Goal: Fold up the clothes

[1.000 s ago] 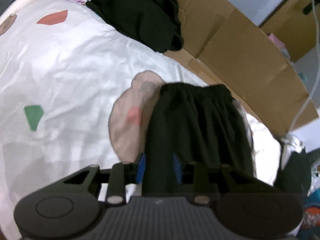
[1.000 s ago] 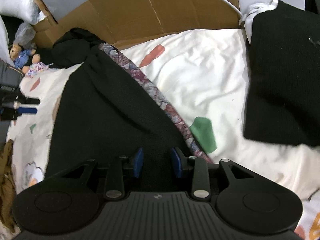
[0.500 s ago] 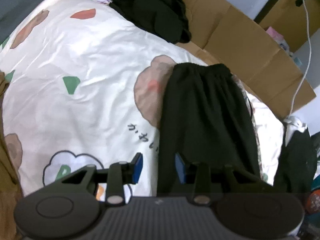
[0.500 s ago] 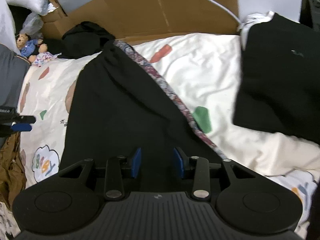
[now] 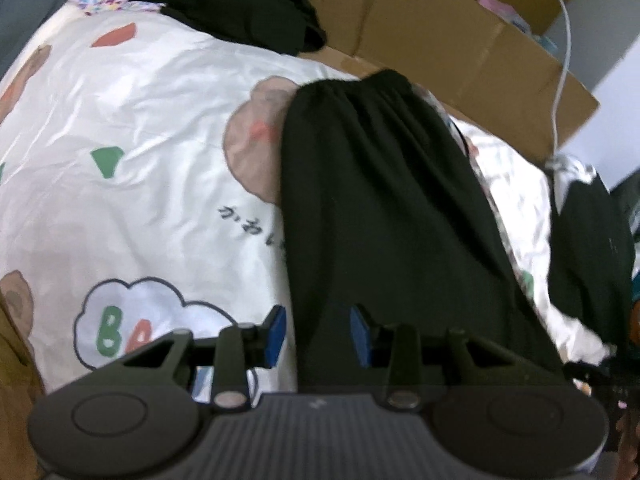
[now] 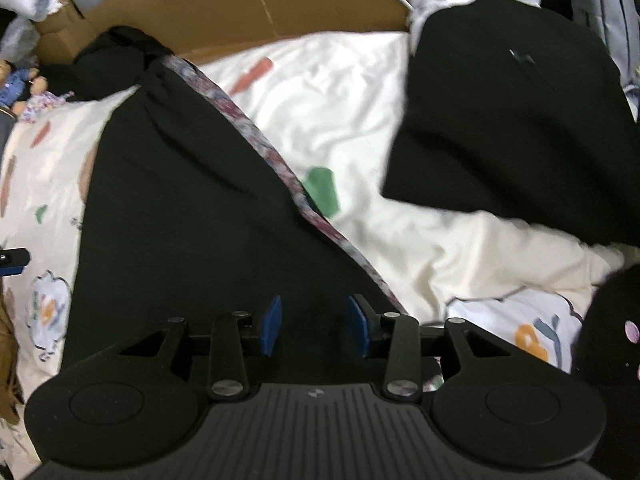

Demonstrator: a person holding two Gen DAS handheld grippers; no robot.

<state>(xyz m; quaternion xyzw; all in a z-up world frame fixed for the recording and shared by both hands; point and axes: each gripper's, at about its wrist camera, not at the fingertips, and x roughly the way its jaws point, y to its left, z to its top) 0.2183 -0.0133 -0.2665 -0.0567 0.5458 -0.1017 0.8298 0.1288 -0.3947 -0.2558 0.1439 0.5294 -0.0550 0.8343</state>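
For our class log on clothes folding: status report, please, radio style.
Left gripper and right gripper both open over black pants. Pants lie flat on the printed sheet. Folded black garment lies apart, not blocking.

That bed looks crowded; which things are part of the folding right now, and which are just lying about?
In the job:
black trousers, spread flat
left gripper
right gripper

Lying about:
patterned bedsheet
crumpled black garment
black top
cardboard
white cable
soft toys
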